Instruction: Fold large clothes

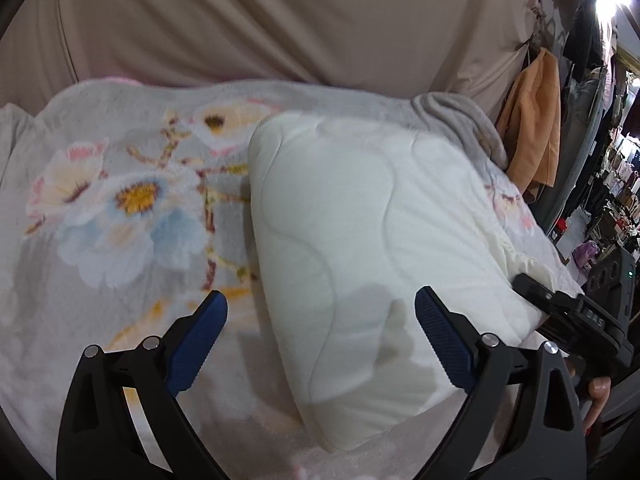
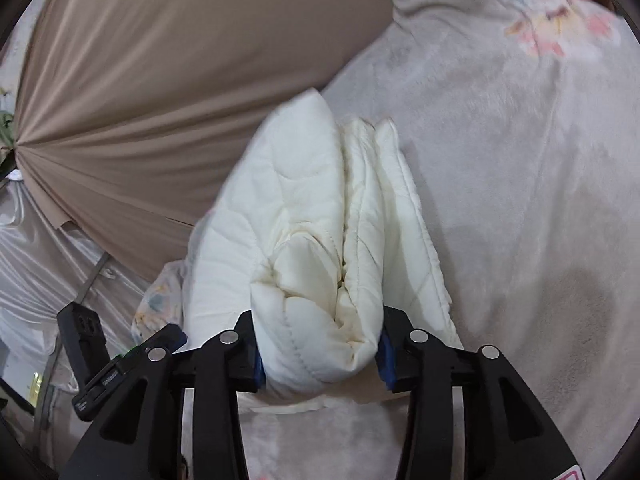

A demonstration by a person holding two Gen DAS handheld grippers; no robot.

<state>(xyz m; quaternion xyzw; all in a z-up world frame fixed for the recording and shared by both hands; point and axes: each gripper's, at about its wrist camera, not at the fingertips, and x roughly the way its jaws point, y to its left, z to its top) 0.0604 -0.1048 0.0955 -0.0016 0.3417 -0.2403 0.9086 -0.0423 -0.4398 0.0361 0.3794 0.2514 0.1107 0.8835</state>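
Blue-padded right gripper clamps the folded quilt's thick end on the blanket. Left gripper hovers open above it. Bulky layers could slip and unfold.

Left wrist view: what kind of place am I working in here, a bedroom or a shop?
Probably a bed in a home, or a sleeping corner by a shop. A floral fleece blanket lies under the folded white quilt, a beige curtain hangs behind, and crowded racks of goods fill the right edge.
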